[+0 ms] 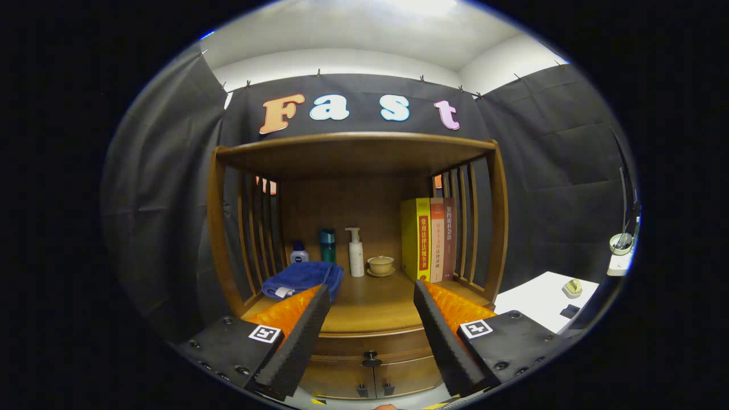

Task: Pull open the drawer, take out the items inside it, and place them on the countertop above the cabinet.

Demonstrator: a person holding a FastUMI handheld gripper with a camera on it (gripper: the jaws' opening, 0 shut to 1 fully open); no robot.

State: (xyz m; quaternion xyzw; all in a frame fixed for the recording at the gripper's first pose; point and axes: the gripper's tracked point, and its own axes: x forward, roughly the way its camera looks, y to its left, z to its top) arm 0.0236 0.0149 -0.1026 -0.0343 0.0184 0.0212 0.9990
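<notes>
A wooden cabinet stands ahead with a countertop (364, 310) under an open shelf frame. Below the countertop's front edge is the drawer (373, 346), closed, with a small dark knob (371, 359) at its middle. My gripper (371, 291) is open, its two black-padded fingers (307, 330) spread wide with nothing between them. The knob lies between the fingers and beyond them, lower than their tips. The inside of the drawer is hidden.
On the countertop lie a folded blue towel (302, 278), a small blue-capped bottle (299, 252), a teal bottle (327, 245), a white pump bottle (355, 252), a lidded cup on a saucer (380, 265) and three upright books (428, 239). Two cabinet doors (373, 377) sit under the drawer. A white table (541, 304) stands right.
</notes>
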